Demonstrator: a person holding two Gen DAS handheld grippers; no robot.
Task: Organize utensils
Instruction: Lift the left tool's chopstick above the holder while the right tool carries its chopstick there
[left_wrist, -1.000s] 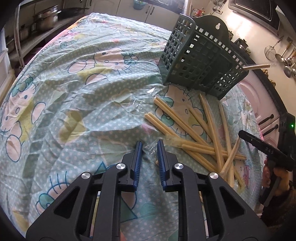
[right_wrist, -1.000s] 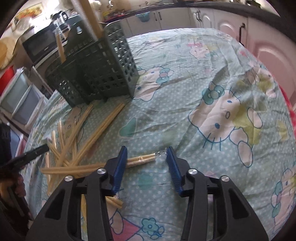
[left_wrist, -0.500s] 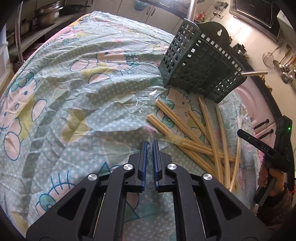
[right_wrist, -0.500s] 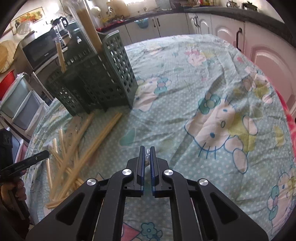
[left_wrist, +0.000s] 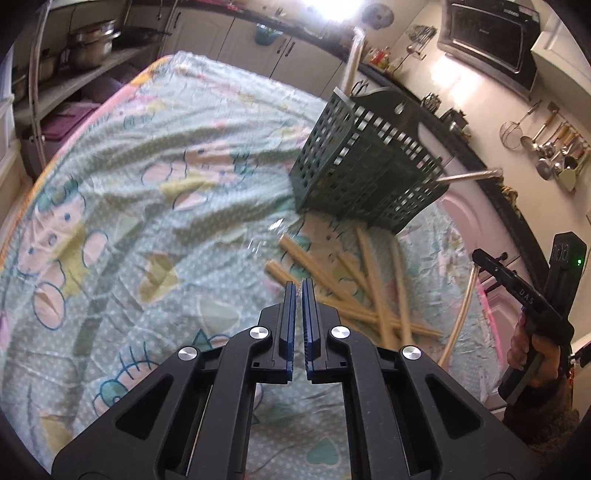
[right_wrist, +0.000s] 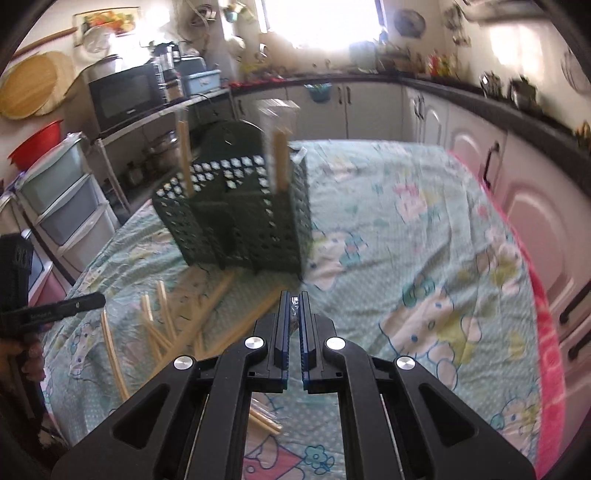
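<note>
Both grippers pinch opposite ends of one clear plastic chopstick wrapper: left gripper (left_wrist: 298, 286), right gripper (right_wrist: 293, 297). Dark green perforated plastic utensil basket (right_wrist: 240, 218) stands ahead, mid-table; loose bamboo chopsticks (left_wrist: 373, 291) lie between.

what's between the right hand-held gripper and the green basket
Nothing upright. The right hand-held gripper, shut on a clear wrapper, faces the green basket directly; only loose chopsticks lie flat on the tablecloth between them.
</note>
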